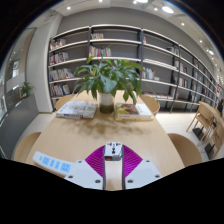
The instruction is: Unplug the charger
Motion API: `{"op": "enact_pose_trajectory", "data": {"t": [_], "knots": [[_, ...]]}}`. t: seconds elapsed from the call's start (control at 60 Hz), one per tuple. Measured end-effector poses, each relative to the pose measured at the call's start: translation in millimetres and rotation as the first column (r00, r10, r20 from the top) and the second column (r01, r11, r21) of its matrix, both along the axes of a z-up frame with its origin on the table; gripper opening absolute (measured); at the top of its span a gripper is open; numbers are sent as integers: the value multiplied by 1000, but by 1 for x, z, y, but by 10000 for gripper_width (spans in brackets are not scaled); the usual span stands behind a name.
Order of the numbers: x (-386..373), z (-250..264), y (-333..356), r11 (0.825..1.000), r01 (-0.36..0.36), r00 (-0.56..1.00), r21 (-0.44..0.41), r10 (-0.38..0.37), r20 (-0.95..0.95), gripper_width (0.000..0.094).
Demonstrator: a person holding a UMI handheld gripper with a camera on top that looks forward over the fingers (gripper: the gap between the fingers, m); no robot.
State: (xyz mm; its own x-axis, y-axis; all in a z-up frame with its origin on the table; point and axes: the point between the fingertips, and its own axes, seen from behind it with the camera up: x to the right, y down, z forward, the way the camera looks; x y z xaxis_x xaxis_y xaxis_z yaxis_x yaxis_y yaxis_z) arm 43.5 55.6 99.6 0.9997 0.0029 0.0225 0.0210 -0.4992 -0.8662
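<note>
My gripper [113,153] is over the near part of a wooden table [100,135]. Between the magenta pads [96,160] sits a small white and grey charger [113,150] with a red spot on it. Both fingers press on its sides. A white power strip [51,160] with blue markings lies flat on the table to the left of the fingers. The charger is apart from the strip. No cable shows on the charger.
A potted green plant [108,78] stands mid-table with stacked books to its left [76,109] and right [133,108]. Chairs [205,118] surround the table. Long bookshelves [120,50] line the far wall.
</note>
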Motion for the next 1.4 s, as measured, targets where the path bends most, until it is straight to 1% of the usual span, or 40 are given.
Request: {"op": "enact_pose_trajectory", "data": {"t": [0.017,0.033,0.05,0.083,0.1,0.15,0.2,0.25,0.283,0.317,0.333,0.367,0.4,0.433,0.517,0.6,0.633,0.7,0.783,0.833,0.883,1.0,1.1,1.167,1.3,1.4], "knots": [[1,-6,-3,1000,-9,1000,-17,9,-2,210],[-2,-23,-5,999,-14,1000,-29,14,0,210],[4,-20,-10,999,-19,1000,-46,19,2,209],[8,-31,-14,997,-20,1000,-73,21,9,210],[6,-46,-14,996,-19,1000,-82,20,12,211],[9,-56,-19,994,-26,1000,-110,27,11,211],[10,-68,-24,991,-17,1000,-131,16,-14,211],[9,-78,-25,989,-6,999,-147,0,-36,236],[10,-78,-30,986,-9,999,-167,2,-45,262],[10,-89,-32,983,-13,999,-183,4,-50,288],[9,-91,-34,982,-16,999,-188,6,-50,320],[6,-90,-35,981,-30,998,-190,20,-51,421],[3,-85,-36,982,-39,998,-182,29,-55,507],[2,-67,-34,985,-42,998,-170,34,-54,562],[3,-28,-35,995,-28,999,-100,25,-33,619],[2,30,-40,1000,-9,1000,-6,9,-12,736],[2,56,-43,999,-2,1000,33,2,-11,758],[-6,102,-60,995,0,1000,100,1,-13,758],[-15,144,-86,987,-7,1000,159,10,-20,762],[-18,160,-104,983,1,1000,182,4,-27,761],[-22,165,-128,982,10,999,188,-3,-38,759],[-33,165,-177,985,15,996,173,0,-87,759],[-30,149,-218,992,31,998,122,-24,-59,759],[-33,138,-240,995,29,998,99,-24,-51,756],[-33,120,-274,998,30,999,56,-28,-33,758],[-31,115,-286,999,26,1000,36,-25,-19,761]]}}
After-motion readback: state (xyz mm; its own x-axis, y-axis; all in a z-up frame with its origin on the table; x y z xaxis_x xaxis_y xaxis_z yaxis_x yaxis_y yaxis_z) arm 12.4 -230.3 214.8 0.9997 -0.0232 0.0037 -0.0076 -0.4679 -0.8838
